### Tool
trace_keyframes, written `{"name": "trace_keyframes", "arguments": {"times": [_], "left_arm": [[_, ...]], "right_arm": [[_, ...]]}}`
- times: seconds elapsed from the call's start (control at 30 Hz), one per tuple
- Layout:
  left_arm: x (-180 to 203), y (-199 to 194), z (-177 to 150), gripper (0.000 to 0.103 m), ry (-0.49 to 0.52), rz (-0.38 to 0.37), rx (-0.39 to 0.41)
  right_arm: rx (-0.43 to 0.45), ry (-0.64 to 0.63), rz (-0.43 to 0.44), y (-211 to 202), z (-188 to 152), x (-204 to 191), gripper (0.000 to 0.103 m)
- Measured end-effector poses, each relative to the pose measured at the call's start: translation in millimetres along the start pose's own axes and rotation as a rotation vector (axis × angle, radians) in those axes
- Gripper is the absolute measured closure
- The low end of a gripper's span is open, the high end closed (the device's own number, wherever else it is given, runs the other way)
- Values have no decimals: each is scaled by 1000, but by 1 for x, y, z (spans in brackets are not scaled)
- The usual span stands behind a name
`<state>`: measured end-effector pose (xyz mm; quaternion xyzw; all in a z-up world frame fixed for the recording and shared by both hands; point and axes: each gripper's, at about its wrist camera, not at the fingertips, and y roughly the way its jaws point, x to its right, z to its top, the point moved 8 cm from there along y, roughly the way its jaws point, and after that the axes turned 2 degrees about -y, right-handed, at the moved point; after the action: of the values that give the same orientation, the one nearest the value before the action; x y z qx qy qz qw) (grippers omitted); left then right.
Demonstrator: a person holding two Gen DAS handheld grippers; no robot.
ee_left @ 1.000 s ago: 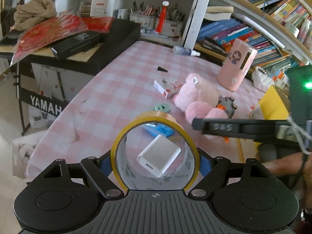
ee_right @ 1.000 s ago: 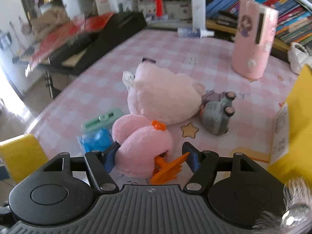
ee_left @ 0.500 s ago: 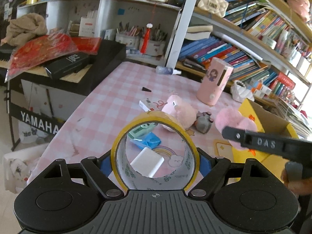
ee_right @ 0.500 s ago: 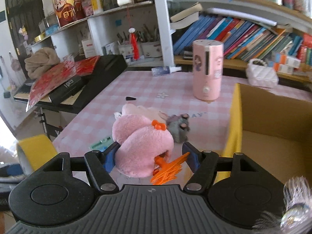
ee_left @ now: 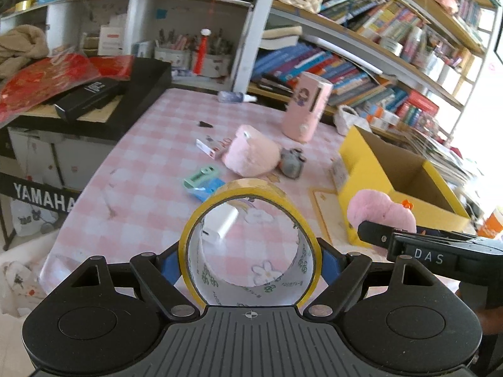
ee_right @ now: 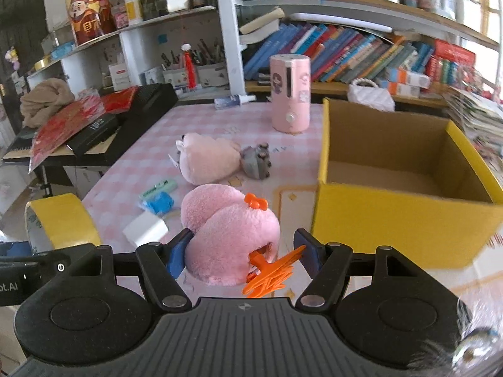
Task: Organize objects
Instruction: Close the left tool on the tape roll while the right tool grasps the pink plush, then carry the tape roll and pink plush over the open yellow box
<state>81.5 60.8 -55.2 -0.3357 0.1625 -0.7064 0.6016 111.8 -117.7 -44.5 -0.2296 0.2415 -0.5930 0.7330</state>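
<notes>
My left gripper [ee_left: 250, 256] is shut on a yellow tape roll [ee_left: 248, 193], held above the table's near edge; the roll also shows in the right wrist view [ee_right: 61, 220]. My right gripper [ee_right: 243, 248] is shut on a pink plush toy with orange feet [ee_right: 231, 231], held just left of the open yellow cardboard box [ee_right: 393, 216]. The toy and box also show in the left wrist view, toy [ee_left: 378, 209], box [ee_left: 361, 172]. On the pink checked table lie a bigger pink plush [ee_right: 206, 157], a grey plush mouse [ee_right: 256, 160], a white charger block [ee_right: 144, 229], a blue packet [ee_right: 158, 202] and a green item [ee_right: 158, 187].
A pink cylinder device [ee_right: 290, 94] stands at the back of the table, a small bottle [ee_right: 232, 100] lies beside it. A black keyboard case with red packaging [ee_right: 94, 116] lies to the left. Bookshelves [ee_right: 345, 56] line the back. A small white box [ee_left: 207, 147] lies near the big plush.
Both grippers have risen and pulled back from the table with their objects. The right gripper with the pink plush has moved toward the yellow box, which now shows fully.
</notes>
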Motion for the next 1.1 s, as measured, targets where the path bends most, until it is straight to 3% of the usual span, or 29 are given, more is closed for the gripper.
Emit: {"name": "trace_keyframes", "arguments": {"times": [0.53,1.1], "left_arm": [[26,-18,-42,19,100,-113,-79],[81,-12,-67,19,236,-261,-151]], "right_arm": [[-47,145,-128,-53,-67,18,36],[-74,304,-288,-99,-111,65,36]]}}
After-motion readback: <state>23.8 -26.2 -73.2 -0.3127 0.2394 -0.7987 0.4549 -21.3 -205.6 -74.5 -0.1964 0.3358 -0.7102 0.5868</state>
